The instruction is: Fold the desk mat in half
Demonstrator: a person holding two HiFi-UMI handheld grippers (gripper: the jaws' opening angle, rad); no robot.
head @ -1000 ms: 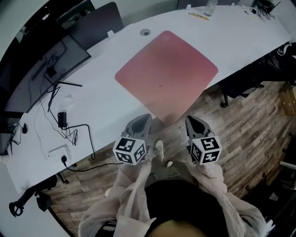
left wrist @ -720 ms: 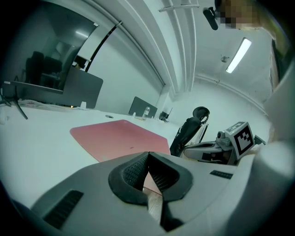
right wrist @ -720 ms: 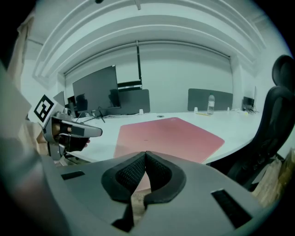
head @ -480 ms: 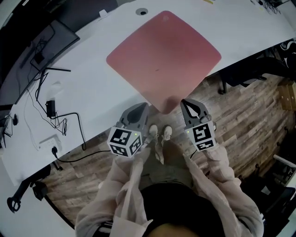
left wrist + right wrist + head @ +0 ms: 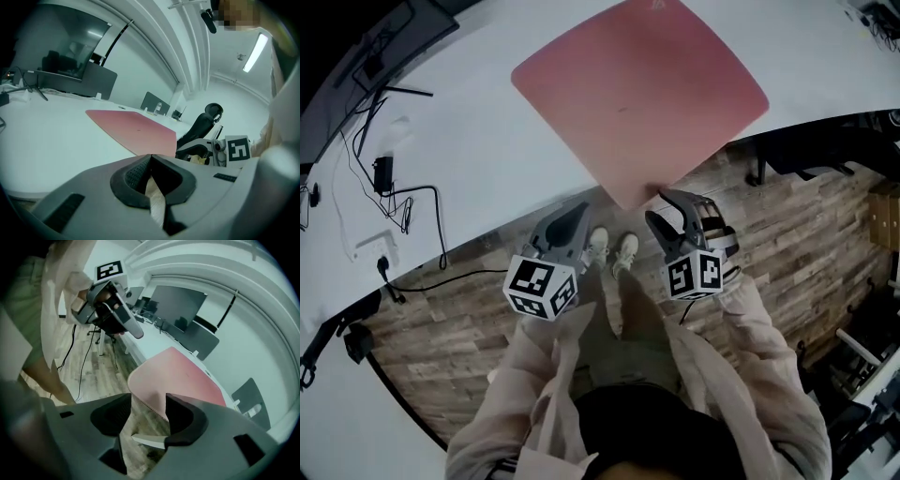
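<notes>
The pink desk mat [image 5: 637,89] lies flat on the white desk [image 5: 478,150], its near corner hanging over the desk's front edge. My right gripper [image 5: 667,208] is just right of that corner and its jaws are opening. In the right gripper view the mat [image 5: 180,373] shows its corner edge in the gap of the right gripper [image 5: 147,411], and neither pad presses on it. My left gripper [image 5: 567,225] is at the desk edge left of the corner. The left gripper view has the left gripper [image 5: 150,158] shut and empty, with the mat [image 5: 133,125] ahead.
A monitor [image 5: 356,56] stands at the desk's far left, with cables [image 5: 398,202] and a power strip [image 5: 370,246] near it. Below the desk edge are wooden floor [image 5: 450,319] and the person's shoes [image 5: 609,248]. A black office chair [image 5: 206,122] stands beyond the mat.
Both grippers have moved closer to the desk edge and the mat's overhanging corner. The right gripper's jaws, closed before, now stand apart.
</notes>
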